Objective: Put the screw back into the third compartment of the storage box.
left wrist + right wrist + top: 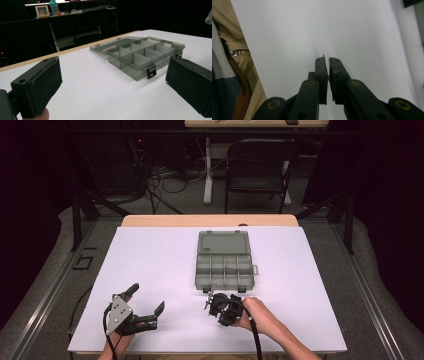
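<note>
Left claw (145,306) sits at about seven o'clock on the white bench (150,265) in the high view, its jaws spread wide with nothing between them. Right claw (211,300) rests near six o'clock, held by a hand (257,315), just short of the near edge of the grey compartment box (224,262). That box lies at centre, slightly toward one o'clock, its lid folded flat toward twelve.

From the left gripper view, both wide-apart pads (40,87) frame the open box (140,57) ahead at roughly one o'clock, well apart from them; its dividers and front latch (151,72) are plain to see.

Along the right gripper view, the right claw (327,65) is nearly pressed together, and a thin sliver, perhaps a small part, seems caught at the tip, though I cannot tell what it is. A jacket sleeve (234,62) fills nine o'clock.

My worry: such a slight pinch could let that sliver slip, or the right claw could nudge the light box askew.
</note>
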`<move>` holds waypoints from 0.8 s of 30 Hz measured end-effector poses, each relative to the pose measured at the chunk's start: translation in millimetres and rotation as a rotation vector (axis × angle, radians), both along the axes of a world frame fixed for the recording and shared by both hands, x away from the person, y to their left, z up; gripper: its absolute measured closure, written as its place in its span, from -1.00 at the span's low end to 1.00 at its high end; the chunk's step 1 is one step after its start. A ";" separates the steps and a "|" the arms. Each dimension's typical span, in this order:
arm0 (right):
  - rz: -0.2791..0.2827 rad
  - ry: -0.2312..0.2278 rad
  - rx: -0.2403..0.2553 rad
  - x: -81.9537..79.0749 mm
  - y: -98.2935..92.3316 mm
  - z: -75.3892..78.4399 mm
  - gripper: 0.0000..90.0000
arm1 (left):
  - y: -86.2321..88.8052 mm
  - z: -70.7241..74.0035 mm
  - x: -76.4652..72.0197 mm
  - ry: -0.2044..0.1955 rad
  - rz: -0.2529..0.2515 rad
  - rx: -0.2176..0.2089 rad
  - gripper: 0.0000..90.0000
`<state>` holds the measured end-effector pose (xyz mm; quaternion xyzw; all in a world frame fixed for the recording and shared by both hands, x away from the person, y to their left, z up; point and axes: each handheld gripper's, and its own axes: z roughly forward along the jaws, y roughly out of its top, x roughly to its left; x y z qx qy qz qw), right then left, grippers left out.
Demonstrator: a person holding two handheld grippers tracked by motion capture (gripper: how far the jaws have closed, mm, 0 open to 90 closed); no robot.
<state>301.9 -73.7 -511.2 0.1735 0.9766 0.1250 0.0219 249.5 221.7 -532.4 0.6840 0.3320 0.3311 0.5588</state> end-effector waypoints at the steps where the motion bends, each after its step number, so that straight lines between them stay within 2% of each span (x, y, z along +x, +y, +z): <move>1: -0.006 -0.001 0.002 0.3 -1.0 0.8 0.90 | -0.1 0.0 0.0 -0.001 0.000 0.000 -1.00; 11: -0.029 -0.015 -0.007 6.8 -8.2 7.6 0.90 | -0.1 -0.1 0.1 0.000 0.001 0.001 -1.00; 24: -0.090 -0.044 -0.010 24.9 -22.7 24.2 0.90 | 0.1 -0.1 0.2 0.003 0.000 0.003 -1.00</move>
